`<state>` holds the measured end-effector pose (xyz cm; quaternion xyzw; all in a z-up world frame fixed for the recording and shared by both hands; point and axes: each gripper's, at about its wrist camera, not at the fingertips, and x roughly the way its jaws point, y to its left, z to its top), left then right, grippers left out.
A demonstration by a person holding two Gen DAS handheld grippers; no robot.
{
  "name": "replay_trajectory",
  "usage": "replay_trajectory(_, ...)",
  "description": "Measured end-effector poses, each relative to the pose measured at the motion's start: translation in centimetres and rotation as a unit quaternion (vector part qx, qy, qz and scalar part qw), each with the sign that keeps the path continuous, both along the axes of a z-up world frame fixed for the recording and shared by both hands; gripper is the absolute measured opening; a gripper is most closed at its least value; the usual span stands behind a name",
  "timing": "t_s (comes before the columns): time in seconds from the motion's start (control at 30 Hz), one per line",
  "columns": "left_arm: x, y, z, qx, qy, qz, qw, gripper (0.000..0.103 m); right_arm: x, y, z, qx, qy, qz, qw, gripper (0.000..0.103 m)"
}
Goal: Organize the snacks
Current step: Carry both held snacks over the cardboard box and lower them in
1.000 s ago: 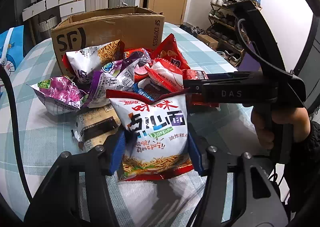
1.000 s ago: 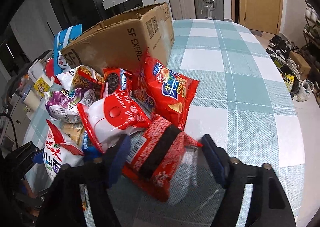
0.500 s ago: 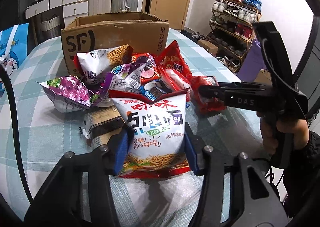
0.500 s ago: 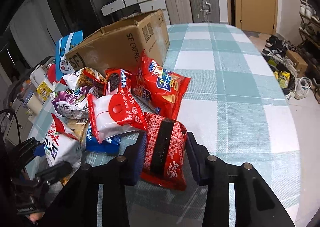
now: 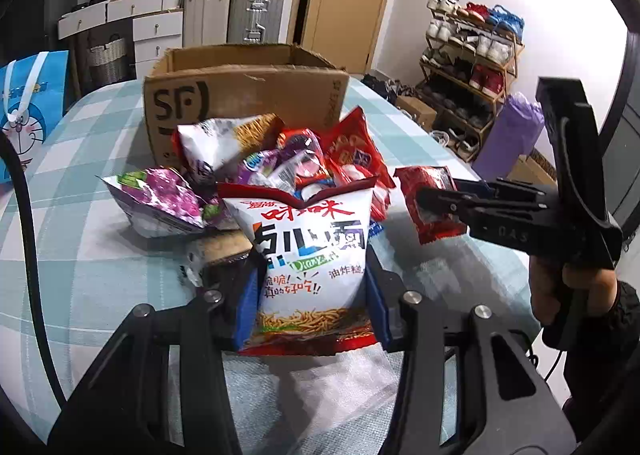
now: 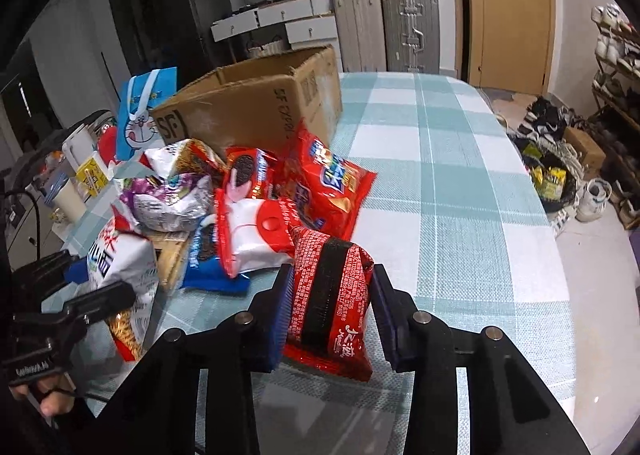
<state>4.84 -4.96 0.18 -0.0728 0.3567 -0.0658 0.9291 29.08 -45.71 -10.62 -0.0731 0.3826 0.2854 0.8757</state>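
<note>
My left gripper (image 5: 310, 295) is shut on a white and red noodle snack bag (image 5: 308, 255) and holds it upright just above the table, in front of the snack pile (image 5: 256, 171). My right gripper (image 6: 328, 303) is shut on a red and black snack packet (image 6: 330, 295), lifted off the cloth; it also shows in the left wrist view (image 5: 430, 201). The open SF cardboard box (image 5: 244, 95) stands behind the pile. The pile holds purple, red and Oreo packets (image 6: 244, 171).
The table has a teal checked cloth (image 6: 460, 183). A blue Doraemon bag (image 5: 28, 107) stands at the left edge. Suitcases (image 5: 232, 15), drawers and a shoe rack (image 5: 472, 55) stand beyond the table. Cups and clutter (image 6: 76, 175) sit left of the pile.
Both grippers closed on their packets and lifted them. The noodle bag rose from the cloth in the left gripper. The red packet rose clear of the pile in the right gripper.
</note>
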Motion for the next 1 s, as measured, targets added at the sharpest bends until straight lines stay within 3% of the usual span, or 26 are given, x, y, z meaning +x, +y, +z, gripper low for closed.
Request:
replay_trajectory(0.2,0.1,1.7,1.3,-0.021,-0.004,0.013,0.9997,0.043,-1.2,0.6,1.9,0.028,-0.016,0.016,0.999,0.038)
replay_trajectory(0.4,0.6,3.0,3.9,-0.03,-0.036,0.026,0.9986,0.043,-1.8,2.0,5.1,0.038,-0.045,0.036,0.998,0.038)
replay_trajectory(1.0,3.6,5.0,9.2,-0.009,-0.059,0.04,0.9974,0.043,-0.9,4.2,10.3,0.092,-0.082,0.05,0.991,0.038)
